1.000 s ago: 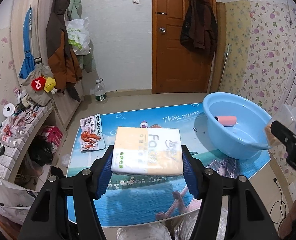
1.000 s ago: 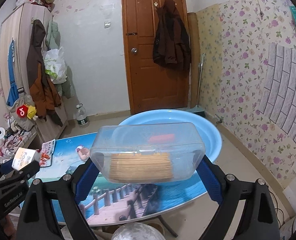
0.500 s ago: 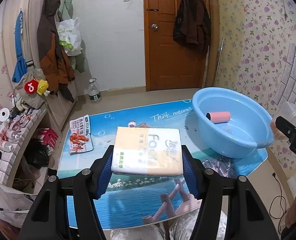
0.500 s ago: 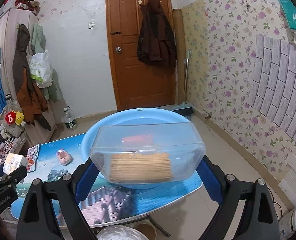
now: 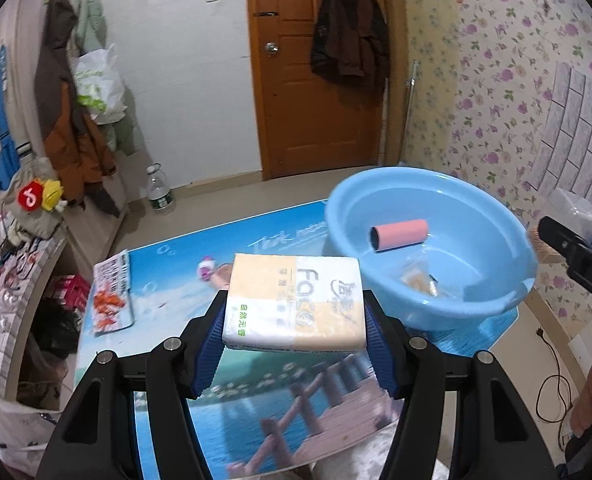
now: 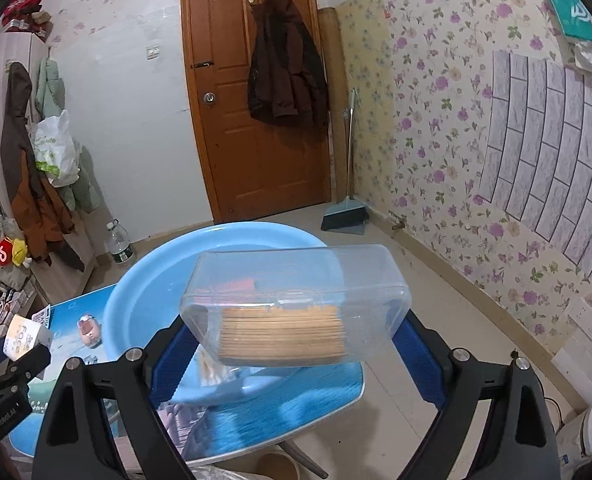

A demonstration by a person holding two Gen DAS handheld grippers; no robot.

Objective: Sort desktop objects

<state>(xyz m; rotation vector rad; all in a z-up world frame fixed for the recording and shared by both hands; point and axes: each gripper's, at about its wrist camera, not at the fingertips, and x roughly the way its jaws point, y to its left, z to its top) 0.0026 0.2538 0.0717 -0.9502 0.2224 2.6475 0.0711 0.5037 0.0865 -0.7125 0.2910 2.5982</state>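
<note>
Meanwhile both tongs had swung toward the blue basin (image 5: 428, 256): left tongs (image 5: 296, 344) clamped on the tissue pack (image 5: 296, 300), right tongs (image 6: 291, 344) clamped on the clear box (image 6: 296, 300), probably about to drop them in.

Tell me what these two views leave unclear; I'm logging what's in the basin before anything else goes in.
- Small packet on the basin floor, left wrist view: blurred, contents unreadable.
- Basin inside, right wrist view: mostly hidden behind the clear box held in the right gripper.
- Table under the tissue pack, left wrist view: covered by the pack and the left gripper.
- Pink roll: its far side is unseen.
</note>
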